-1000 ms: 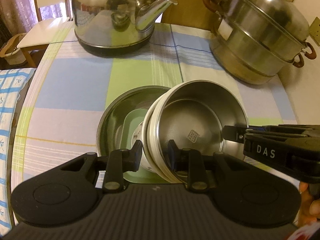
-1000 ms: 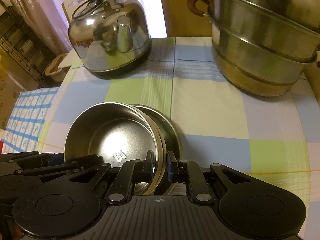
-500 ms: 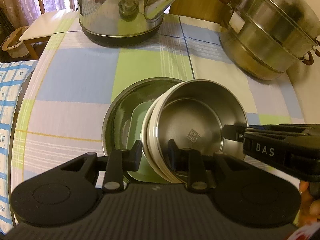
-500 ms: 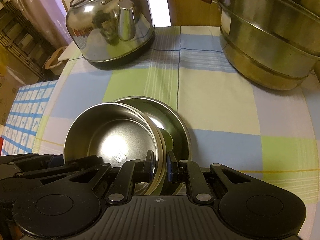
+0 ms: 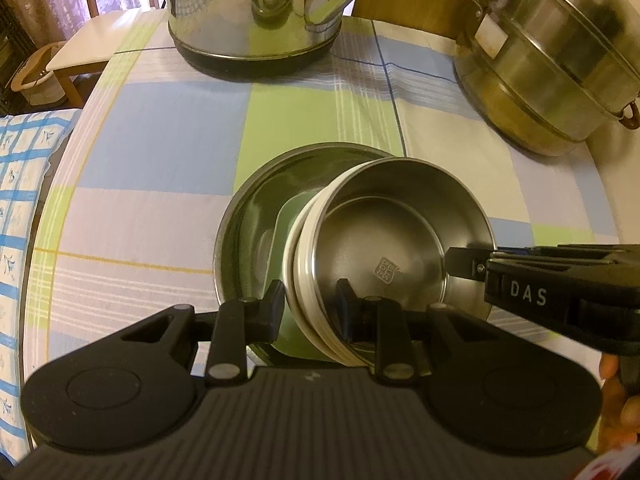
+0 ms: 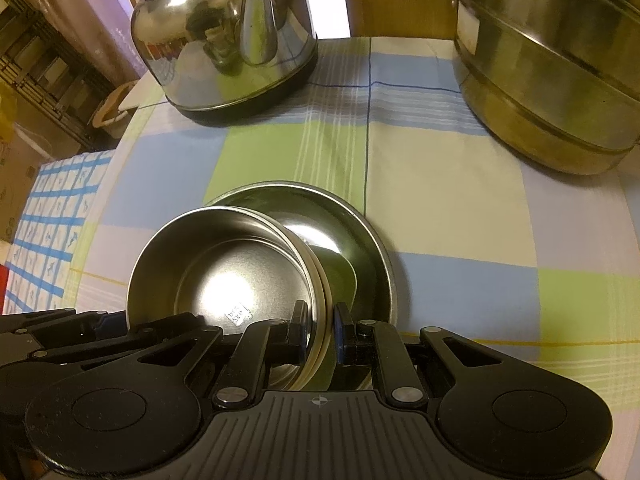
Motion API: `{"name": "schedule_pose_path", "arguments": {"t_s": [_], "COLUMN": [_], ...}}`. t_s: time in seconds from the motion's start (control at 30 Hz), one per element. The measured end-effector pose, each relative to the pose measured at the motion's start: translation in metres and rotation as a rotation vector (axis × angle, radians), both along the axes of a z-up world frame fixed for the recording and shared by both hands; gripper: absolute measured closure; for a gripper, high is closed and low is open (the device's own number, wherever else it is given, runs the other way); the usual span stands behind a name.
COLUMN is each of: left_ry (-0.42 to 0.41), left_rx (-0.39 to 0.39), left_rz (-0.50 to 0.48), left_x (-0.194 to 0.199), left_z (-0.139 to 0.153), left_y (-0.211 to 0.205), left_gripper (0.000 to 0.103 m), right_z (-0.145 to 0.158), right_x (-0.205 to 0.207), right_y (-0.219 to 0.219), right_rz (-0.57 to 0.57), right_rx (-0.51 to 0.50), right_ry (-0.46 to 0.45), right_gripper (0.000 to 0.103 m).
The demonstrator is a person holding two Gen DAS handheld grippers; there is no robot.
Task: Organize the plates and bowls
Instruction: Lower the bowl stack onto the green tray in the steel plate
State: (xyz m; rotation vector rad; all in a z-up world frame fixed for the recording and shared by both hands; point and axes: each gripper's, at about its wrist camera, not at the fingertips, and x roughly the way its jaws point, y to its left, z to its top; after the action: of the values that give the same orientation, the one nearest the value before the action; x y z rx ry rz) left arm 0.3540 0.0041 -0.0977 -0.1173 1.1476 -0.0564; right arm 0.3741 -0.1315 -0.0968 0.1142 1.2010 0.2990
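Note:
A steel bowl (image 5: 384, 248) with a cream outer wall hangs tilted over a wider steel dish (image 5: 256, 184) on the checked tablecloth. My left gripper (image 5: 310, 300) is shut on the bowl's near-left rim, one finger inside and one outside. My right gripper (image 5: 460, 262) comes in from the right and clamps the opposite rim. In the right wrist view the same bowl (image 6: 224, 264) fills the lower left, with my right gripper (image 6: 320, 320) shut on its rim. The dish (image 6: 376, 240) lies beneath it. A pale green piece (image 5: 288, 240) lies inside the dish, mostly hidden by the bowl.
A shiny steel kettle (image 5: 260, 12) stands at the far side of the table, and a tall stacked steamer pot (image 5: 552, 60) at the far right. A chair (image 5: 88, 48) and a blue checked cloth (image 5: 20, 200) lie off the table's left edge.
The bowl, with both grippers on it, has sunk a little towards the steel dish and shifted further over it. Both grips are unchanged.

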Motion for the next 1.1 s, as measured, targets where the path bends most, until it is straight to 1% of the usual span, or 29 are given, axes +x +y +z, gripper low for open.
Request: {"name": "schedule_pose_path", "arguments": {"t_s": [0.23,0.5,0.6,0.8,1.1], "left_ry": [0.021,0.024,0.015,-0.004,-0.015], "left_rx": [-0.008,-0.012,-0.011,-0.032,-0.049], "left_rz": [0.008,0.011,0.009,-0.013,-0.017], "left_x": [0.001,0.005,0.006,0.010,0.008], "left_z": [-0.007,-0.008,-0.007,-0.007,-0.010], "left_y": [0.001,0.002,0.003,0.003,0.006], "left_gripper": [0.079,0.078,0.078,0.074,0.072], "right_z": [-0.007,-0.009,-0.010,-0.015,-0.015], "right_x": [0.004,0.007,0.008,0.012,0.008], "right_y": [0.003,0.005,0.005,0.000,-0.008], "right_rz": [0.007,0.010,0.008,0.000,0.009], "right_rx": [-0.007,-0.013,-0.009,0.001,0.044], "right_ry": [0.017,0.019,0.021,0.040,0.009], "right_gripper": [0.090,0.090,0.090,0.090,0.088]}}
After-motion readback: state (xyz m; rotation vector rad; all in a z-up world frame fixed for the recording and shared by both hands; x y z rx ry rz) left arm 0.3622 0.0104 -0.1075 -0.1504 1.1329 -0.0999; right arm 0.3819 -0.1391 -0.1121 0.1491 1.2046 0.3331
